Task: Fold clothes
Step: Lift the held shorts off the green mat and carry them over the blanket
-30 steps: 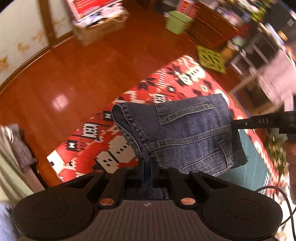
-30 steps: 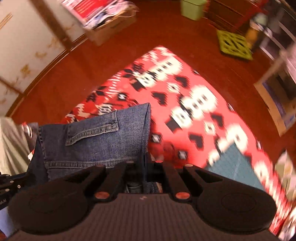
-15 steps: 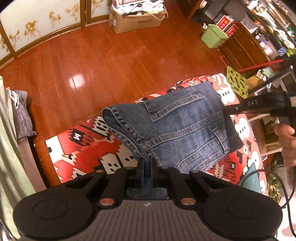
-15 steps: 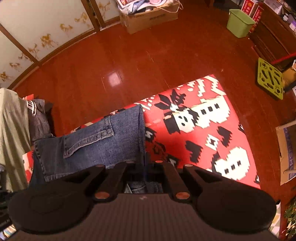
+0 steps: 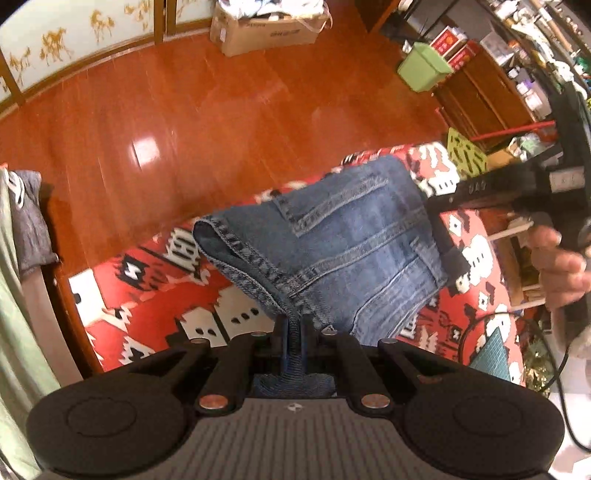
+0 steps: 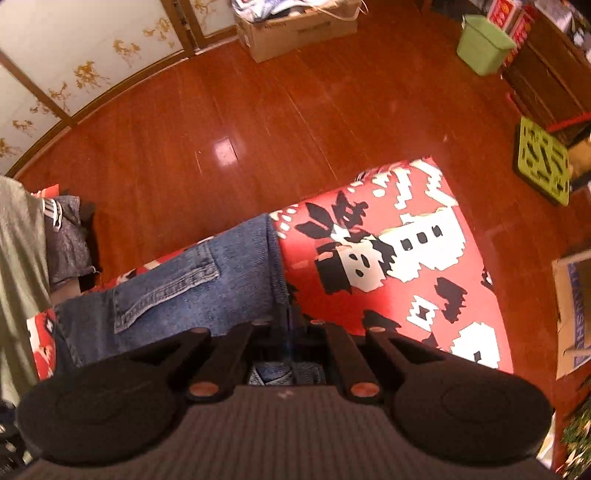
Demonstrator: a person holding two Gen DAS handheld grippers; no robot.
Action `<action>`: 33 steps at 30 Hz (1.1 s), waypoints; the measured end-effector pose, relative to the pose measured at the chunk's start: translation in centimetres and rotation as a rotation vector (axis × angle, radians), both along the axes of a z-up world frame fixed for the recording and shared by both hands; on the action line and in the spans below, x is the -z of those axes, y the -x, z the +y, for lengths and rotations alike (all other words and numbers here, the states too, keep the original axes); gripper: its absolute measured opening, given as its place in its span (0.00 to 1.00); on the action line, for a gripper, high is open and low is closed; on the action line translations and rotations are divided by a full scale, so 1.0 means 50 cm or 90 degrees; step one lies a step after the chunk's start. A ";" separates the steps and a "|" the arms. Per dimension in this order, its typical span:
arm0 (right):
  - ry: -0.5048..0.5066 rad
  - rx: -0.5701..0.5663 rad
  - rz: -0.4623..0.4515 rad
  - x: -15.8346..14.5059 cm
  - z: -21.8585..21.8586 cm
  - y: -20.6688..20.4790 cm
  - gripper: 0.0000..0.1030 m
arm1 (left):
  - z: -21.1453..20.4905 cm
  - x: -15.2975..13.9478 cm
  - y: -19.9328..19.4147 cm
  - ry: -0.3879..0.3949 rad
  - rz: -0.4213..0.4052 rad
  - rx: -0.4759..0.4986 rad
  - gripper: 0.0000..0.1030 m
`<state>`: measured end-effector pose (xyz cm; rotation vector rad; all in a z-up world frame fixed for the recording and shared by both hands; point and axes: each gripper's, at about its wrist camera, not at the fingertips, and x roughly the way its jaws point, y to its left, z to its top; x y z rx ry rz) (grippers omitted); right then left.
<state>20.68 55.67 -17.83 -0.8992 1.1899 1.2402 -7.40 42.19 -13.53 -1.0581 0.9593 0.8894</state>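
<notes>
Only the left wrist view shows both tools at once: the left gripper (image 5: 294,326) in the foreground, pinched closed on a seam of the jeans (image 5: 332,243); across the garment the right gripper (image 5: 430,203) reaches in from the right edge, its tips touching the denim's far side, with a person's hand (image 5: 561,266) behind it. The right wrist view shows the right gripper (image 6: 290,325) from behind, its fingers closed on a fold of the jeans (image 6: 184,291); the left tool is not visible there.

The jeans are folded blue denim, held up between the two tools over a red blanket (image 6: 388,258) with black and white figures (a stitched pocket faces the cameras); the seams are pale and worn.

The blanket's far edge meets a glossy wood floor (image 6: 277,122), bare between it and a cardboard box (image 6: 295,26); a green bin (image 6: 482,44) stands farther right; clothes (image 6: 62,240) hang at the left.
</notes>
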 end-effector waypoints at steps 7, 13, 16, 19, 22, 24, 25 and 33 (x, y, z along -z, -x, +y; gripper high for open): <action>-0.009 -0.013 -0.041 0.045 -0.008 0.000 0.02 | -0.019 0.043 0.020 0.028 0.032 0.013 0.06; -0.056 -0.026 -0.075 0.011 -0.023 0.003 0.19 | -0.025 0.063 0.044 0.048 0.055 0.007 0.07; -0.071 -0.025 -0.075 -0.021 -0.051 0.012 0.20 | -0.036 0.053 0.059 0.039 0.057 0.018 0.08; -0.080 -0.018 -0.064 -0.045 -0.099 0.038 0.22 | -0.051 0.048 0.074 0.030 0.066 0.042 0.08; -0.084 -0.009 -0.048 -0.060 -0.162 0.076 0.24 | -0.070 0.045 0.091 0.018 0.067 0.074 0.12; -0.085 -0.005 -0.038 -0.065 -0.211 0.111 0.27 | -0.086 0.045 0.095 -0.002 0.072 0.110 0.13; -0.086 -0.005 -0.037 -0.066 -0.235 0.130 0.27 | -0.094 0.045 0.096 -0.012 0.076 0.132 0.14; -0.076 -0.009 -0.007 -0.024 -0.413 0.298 0.29 | -0.149 0.077 0.117 -0.099 0.102 0.317 0.19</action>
